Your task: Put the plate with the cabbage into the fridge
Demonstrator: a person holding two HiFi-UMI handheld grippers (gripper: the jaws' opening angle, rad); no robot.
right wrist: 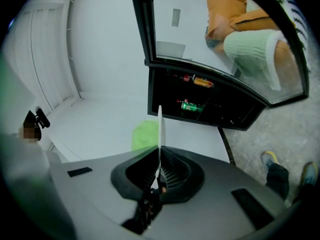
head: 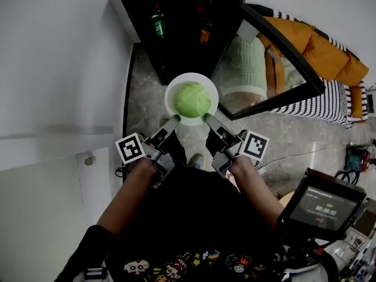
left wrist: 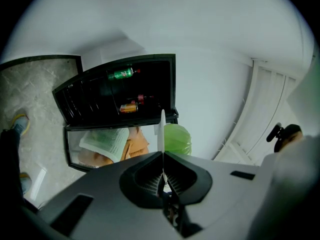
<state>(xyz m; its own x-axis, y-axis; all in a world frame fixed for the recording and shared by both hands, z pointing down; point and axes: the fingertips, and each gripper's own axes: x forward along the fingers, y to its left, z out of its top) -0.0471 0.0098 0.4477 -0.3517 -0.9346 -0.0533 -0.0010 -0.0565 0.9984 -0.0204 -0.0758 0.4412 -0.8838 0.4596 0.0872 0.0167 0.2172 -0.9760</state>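
Observation:
A white plate [head: 171, 94] carries a pale green cabbage [head: 191, 99], held in the air in front of the open black fridge [head: 176, 34]. My left gripper [head: 173, 120] is shut on the plate's near left rim, my right gripper [head: 207, 118] on its near right rim. In the left gripper view the plate [left wrist: 161, 134] shows edge-on between the jaws, the cabbage [left wrist: 177, 138] just right of it. In the right gripper view the plate [right wrist: 159, 129] is edge-on too, with the cabbage [right wrist: 145, 134] left of it.
The fridge's glass door [head: 276, 57] stands open to the right. Bottles and cans [head: 157, 25] sit on its dark shelves. A white wall [head: 59, 69] runs along the left. A screen device [head: 320, 207] hangs low right. Grey stone floor [head: 141, 104] lies below, with a shoe [head: 196, 161] on it.

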